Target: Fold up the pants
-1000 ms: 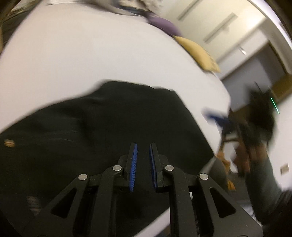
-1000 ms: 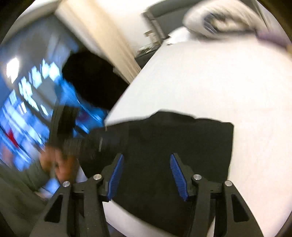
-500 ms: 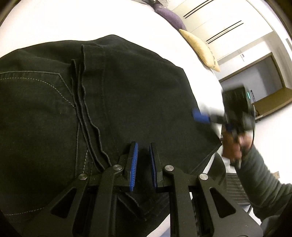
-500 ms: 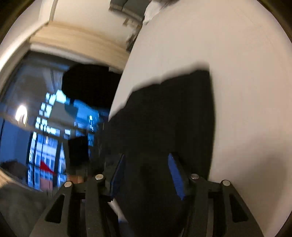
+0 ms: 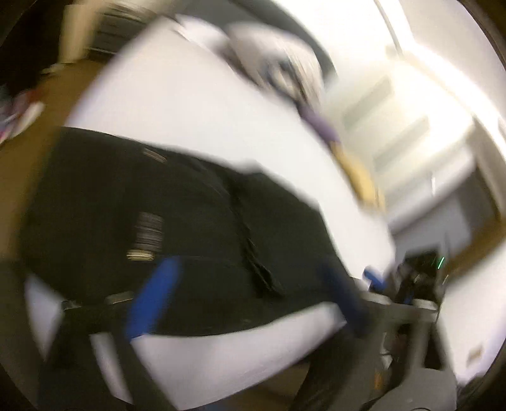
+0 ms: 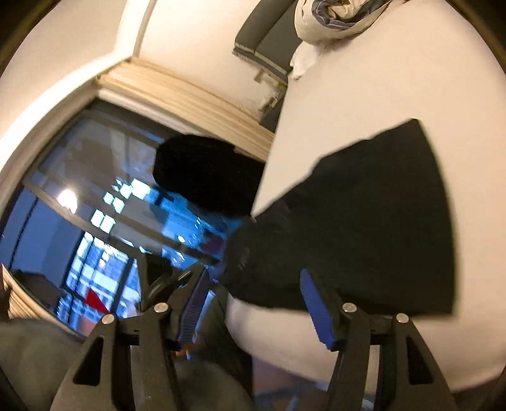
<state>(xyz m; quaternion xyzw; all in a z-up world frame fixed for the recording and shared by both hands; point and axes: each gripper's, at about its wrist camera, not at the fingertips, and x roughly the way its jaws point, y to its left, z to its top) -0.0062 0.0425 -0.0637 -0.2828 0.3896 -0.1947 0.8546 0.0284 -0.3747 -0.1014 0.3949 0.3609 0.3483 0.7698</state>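
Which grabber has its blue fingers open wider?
The left gripper. Its jaws have just sprung wide apart, empty, above the black pants. The right gripper stands open less.

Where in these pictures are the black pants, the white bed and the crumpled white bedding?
black denim pants [image 6: 379, 221], right wrist view, flat middle of the folded cloth.
white bed [image 6: 411, 79], right wrist view, bare sheet beyond the pants.
crumpled white bedding [image 6: 332, 15], right wrist view, middle of the heap.

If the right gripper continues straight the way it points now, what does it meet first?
Probably the black pants lying on the white bed; the open right gripper aims at their near edge, though depth is unclear.
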